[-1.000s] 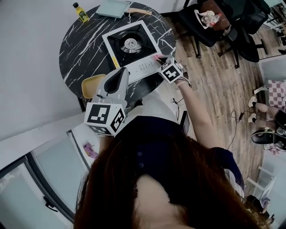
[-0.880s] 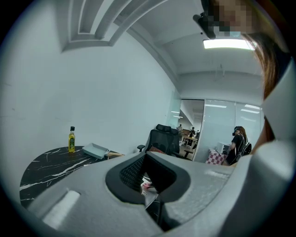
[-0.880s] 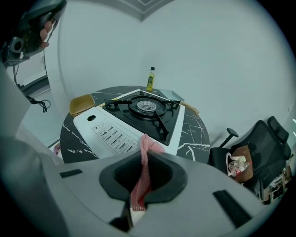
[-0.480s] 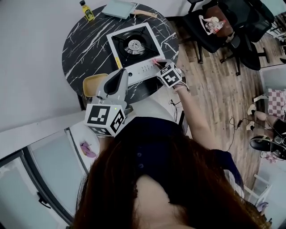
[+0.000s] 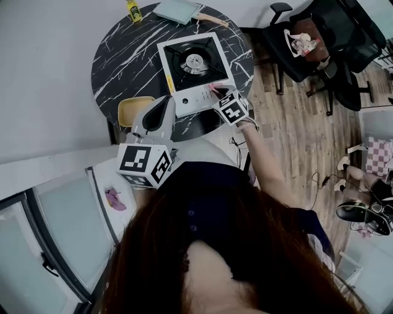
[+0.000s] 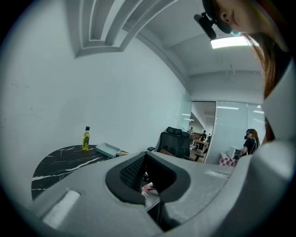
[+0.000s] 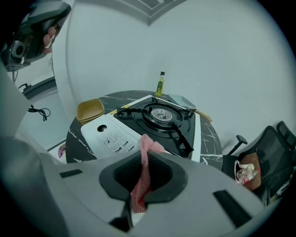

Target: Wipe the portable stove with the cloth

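Observation:
The portable stove [image 5: 193,64], white with a black burner top, stands on the round black marble table [image 5: 123,55]. My right gripper [image 5: 220,95] is at the stove's near right corner, over the white control panel. It is shut on a pink cloth [image 5: 214,89], which hangs clamped between the jaws in the right gripper view [image 7: 141,173]. There the stove [image 7: 155,118] lies just beyond the jaws. My left gripper [image 5: 166,102] hovers over the table's near edge, beside the stove's near left corner. Its jaws [image 6: 147,187] are shut and hold nothing.
A yellow dish [image 5: 133,109] sits on the table left of the stove, close to the left gripper. A small oil bottle [image 5: 133,10] and a pale tray [image 5: 178,9] stand at the far edge. Black office chairs [image 5: 319,43] stand on the wooden floor to the right.
The head view has swung, so the table sits further right in frame. My right gripper stays at the stove's near right corner with the cloth. The left gripper keeps its place.

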The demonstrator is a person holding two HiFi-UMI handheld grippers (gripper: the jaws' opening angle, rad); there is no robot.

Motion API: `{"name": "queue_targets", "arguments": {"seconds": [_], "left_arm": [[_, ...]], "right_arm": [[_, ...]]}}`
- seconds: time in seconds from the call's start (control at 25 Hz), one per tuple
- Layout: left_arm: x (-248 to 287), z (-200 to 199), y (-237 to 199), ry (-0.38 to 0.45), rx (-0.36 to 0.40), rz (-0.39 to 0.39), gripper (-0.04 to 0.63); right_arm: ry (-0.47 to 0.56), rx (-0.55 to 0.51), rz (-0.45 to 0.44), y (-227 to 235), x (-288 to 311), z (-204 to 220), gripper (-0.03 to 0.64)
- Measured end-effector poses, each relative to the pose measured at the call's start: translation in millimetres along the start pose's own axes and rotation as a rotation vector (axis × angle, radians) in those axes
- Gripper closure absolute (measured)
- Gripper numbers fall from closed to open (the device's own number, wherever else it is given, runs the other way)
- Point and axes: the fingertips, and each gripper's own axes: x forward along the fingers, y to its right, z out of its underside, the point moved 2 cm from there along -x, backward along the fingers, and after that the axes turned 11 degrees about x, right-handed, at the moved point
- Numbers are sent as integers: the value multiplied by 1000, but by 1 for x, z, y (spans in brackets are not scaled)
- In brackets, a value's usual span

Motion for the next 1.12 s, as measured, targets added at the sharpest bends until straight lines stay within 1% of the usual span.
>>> {"name": "queue_targets", "arguments": {"seconds": [0.24,0.6,0.84,1.12], "left_arm": [[-8,6,-11,-4,-19,-30,583],[-9,9,-18,-17,-17,-21,583],[-10,9,-29,-25,-16,-12,583],[-6,-3,-47,-15,-11,-8,583]], "right_arm": [[5,-15,-7,-12,6,-6,591],[6,-48,-14,-32,12,-18,591],[2,-24,-30,-45,17,-22,591],[-16,-15,-60,-61,21,-29,589]]}}
